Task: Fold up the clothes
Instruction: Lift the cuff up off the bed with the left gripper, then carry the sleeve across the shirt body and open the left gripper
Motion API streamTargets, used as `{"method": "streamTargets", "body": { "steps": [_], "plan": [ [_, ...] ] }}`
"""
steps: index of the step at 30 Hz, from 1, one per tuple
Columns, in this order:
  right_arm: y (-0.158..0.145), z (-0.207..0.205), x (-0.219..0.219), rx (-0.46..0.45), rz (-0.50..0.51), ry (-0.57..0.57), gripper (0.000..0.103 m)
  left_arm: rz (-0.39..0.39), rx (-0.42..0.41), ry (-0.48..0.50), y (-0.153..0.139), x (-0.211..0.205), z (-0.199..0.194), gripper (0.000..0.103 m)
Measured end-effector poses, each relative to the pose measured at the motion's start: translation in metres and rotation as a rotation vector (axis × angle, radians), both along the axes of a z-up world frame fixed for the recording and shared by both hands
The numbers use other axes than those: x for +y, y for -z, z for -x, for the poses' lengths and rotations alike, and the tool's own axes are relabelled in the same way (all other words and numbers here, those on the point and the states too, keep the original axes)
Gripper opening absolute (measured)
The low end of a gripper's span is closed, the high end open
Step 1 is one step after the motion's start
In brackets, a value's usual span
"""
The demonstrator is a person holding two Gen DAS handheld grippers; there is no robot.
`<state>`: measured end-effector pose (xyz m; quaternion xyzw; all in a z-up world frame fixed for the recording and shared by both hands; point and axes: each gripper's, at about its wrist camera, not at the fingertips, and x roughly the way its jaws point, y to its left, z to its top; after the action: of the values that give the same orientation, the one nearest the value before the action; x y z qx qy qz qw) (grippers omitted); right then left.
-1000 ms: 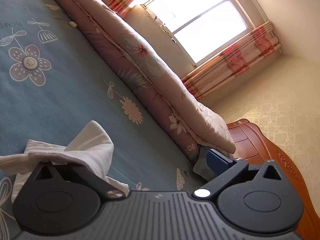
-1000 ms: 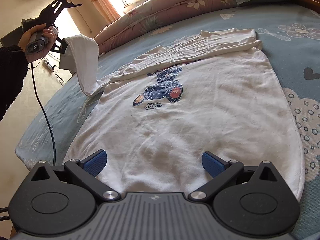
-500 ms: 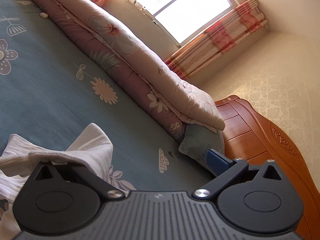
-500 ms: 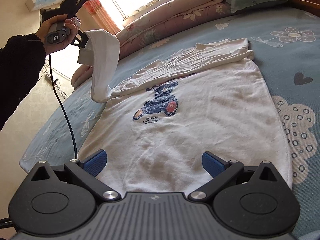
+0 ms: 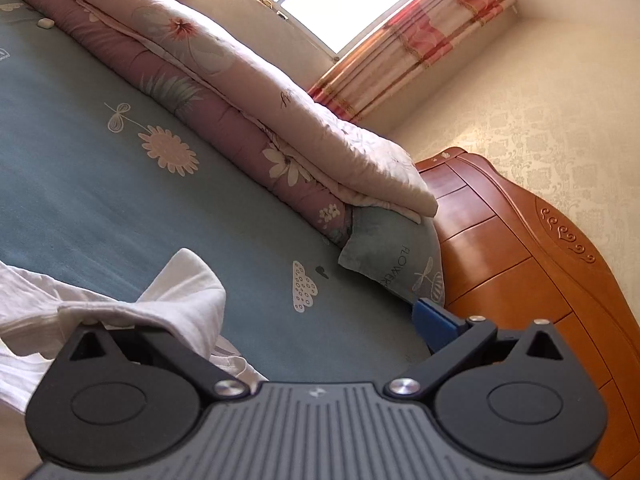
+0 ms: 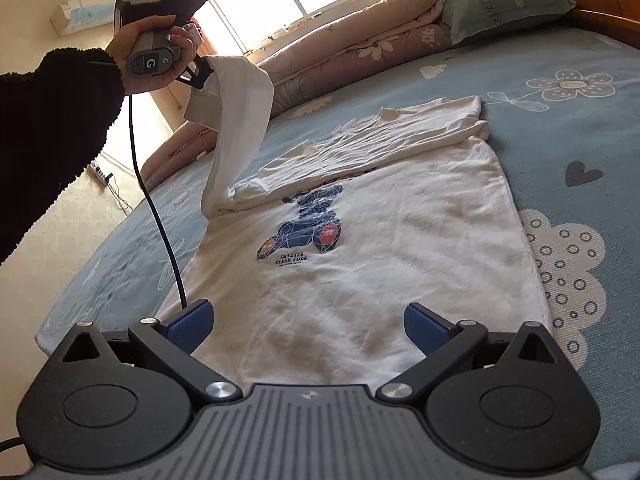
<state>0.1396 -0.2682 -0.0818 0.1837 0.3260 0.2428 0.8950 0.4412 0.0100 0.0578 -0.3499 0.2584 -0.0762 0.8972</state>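
A sleeve fold looks to be the step in hand. The left gripper is raised above the near-left corner of the T-shirt with the sleeve hanging from it. In the left wrist view the white cloth drapes over one finger while the other blue pad stands well apart, so the jaws look spread and whether the cloth is pinched or merely hooked over that finger cannot be told. The person's hand grips the tool's handle, and a black cable trails down from it past the shirt's left edge.

The right gripper hovers low over the shirt's hem end, its blue pads wide apart and holding nothing.

By judgement, the next move calls for carrying the sleeve across onto the shirt's body and laying it flat, parallel to the side edge, without dragging the part already folded.

The T-shirt is white, with a dark blue printed figure and small lettering at its chest. It lies print-up on the blue flowered bedsheet, flat and lightly wrinkled. Its collar end is turned over in a rumpled band just beyond the print. A rolled quilt and a pillow lie beyond the shirt's far end.
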Motion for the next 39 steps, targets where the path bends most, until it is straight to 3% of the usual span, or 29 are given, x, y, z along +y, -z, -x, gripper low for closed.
{"method": "streamTargets", "body": {
  "steps": [12,18,27,34,37,39],
  "plan": [
    [0.000,-0.001,-0.017,-0.003,-0.010,0.033,0.103,-0.109,0.086,0.096,0.033,-0.051,-0.023,0.102],
    [0.003,-0.003,-0.021,0.019,-0.029,0.032,0.103,-0.091,0.142,0.137,0.056,-0.070,-0.034,0.102],
    [0.006,-0.005,-0.025,0.035,-0.039,0.026,0.103,-0.193,0.213,0.221,0.096,-0.104,-0.037,0.102],
    [0.008,-0.006,-0.025,0.048,-0.050,0.020,0.103,-0.296,0.338,0.327,0.147,-0.129,-0.032,0.102],
    [0.009,-0.007,-0.026,0.053,-0.055,0.022,0.103,-0.368,0.325,0.367,0.150,-0.135,-0.026,0.102],
    [0.009,-0.007,-0.025,0.057,-0.055,0.024,0.103,-0.375,0.344,0.389,0.147,-0.135,-0.023,0.102]
  ]
}}
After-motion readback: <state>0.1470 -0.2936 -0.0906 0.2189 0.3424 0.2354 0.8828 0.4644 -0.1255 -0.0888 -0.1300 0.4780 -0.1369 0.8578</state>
